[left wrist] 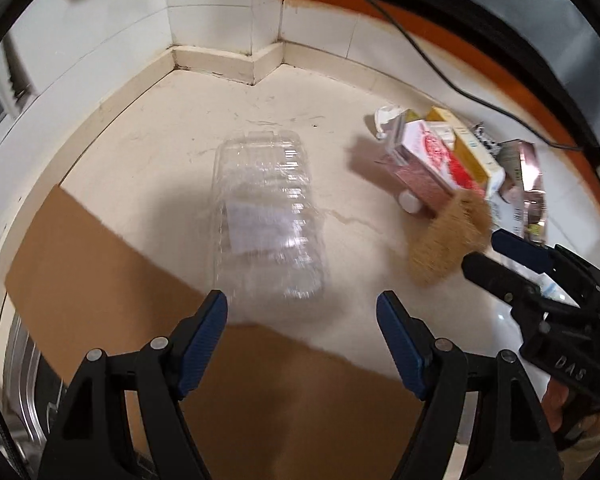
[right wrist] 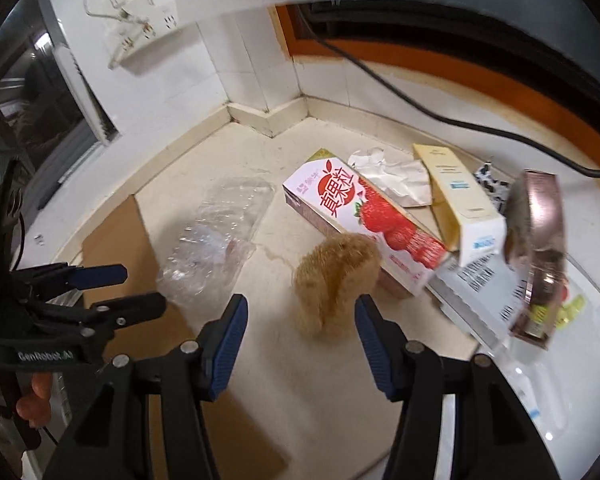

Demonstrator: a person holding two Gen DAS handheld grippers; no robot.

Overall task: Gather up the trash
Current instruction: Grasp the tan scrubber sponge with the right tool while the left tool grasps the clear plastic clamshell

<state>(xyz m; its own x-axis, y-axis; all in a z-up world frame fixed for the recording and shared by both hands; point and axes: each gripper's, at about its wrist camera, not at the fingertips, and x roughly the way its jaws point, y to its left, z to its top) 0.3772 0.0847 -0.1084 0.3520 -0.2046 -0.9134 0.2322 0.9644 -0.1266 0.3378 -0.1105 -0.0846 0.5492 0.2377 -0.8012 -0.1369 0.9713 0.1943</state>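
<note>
A clear plastic clamshell box (left wrist: 266, 220) lies on the cream countertop straight ahead of my left gripper (left wrist: 302, 306), which is open and empty just short of it. A tan fibrous scrubber (right wrist: 336, 284) stands in front of my right gripper (right wrist: 298, 310), open, its fingertips on either side of the scrubber's near end without pressing. Behind it lies a strawberry milk carton (right wrist: 364, 212), a cream box (right wrist: 460, 200), crumpled tissue (right wrist: 388, 176) and a pink-gold box (right wrist: 538, 248). The clamshell (right wrist: 216, 240) shows left in the right wrist view.
A brown cardboard sheet (left wrist: 112, 280) lies at the near left by the sink edge. A black cable (right wrist: 420, 100) runs along the orange-framed back wall. White tiled walls meet in a corner (left wrist: 256, 68). The right gripper (left wrist: 484, 254) shows at the right of the left wrist view.
</note>
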